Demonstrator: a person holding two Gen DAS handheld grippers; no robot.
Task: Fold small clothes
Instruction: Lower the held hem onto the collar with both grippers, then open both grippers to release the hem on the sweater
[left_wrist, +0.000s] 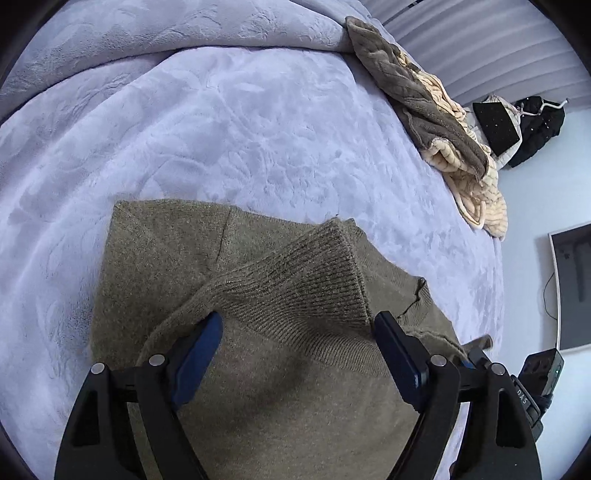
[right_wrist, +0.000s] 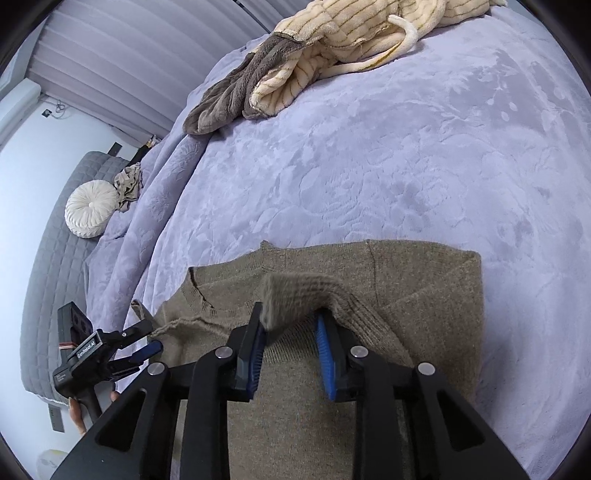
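Lying flat on a lavender bedspread (left_wrist: 229, 122), an olive-brown knitted sweater (left_wrist: 159, 258) filled the near part of both wrist views, its body spread out and one sleeve folded back across it. That sleeve's ribbed cuff (right_wrist: 295, 291) ran slantwise over the chest, from the near left toward the far right in the left wrist view. The right gripper (right_wrist: 290, 325) sat directly behind the cuff, so the cuff's end lay between its blue pads (right_wrist: 325, 354); the jaws stood only partly closed, touching or nearly touching the knit, and whether they pinched it could not be told. The left gripper (left_wrist: 299, 328) hovered above the sweater with its jaws spread wide and released, gripping nothing, the sleeve passing beneath the gap. In the right wrist view this left gripper (right_wrist: 146, 341) sat at the sweater's left edge, near the neckline (right_wrist: 201, 295), further from the cuff than the right one. By judgement, the right hand was better placed to move the sleeve. Further off, a heap of cream and brown fleece clothes (right_wrist: 332, 40) lay at the bed's far edge, and a round white cushion (right_wrist: 90, 208) rested on a grey quilted surface (right_wrist: 59, 266) to the left.
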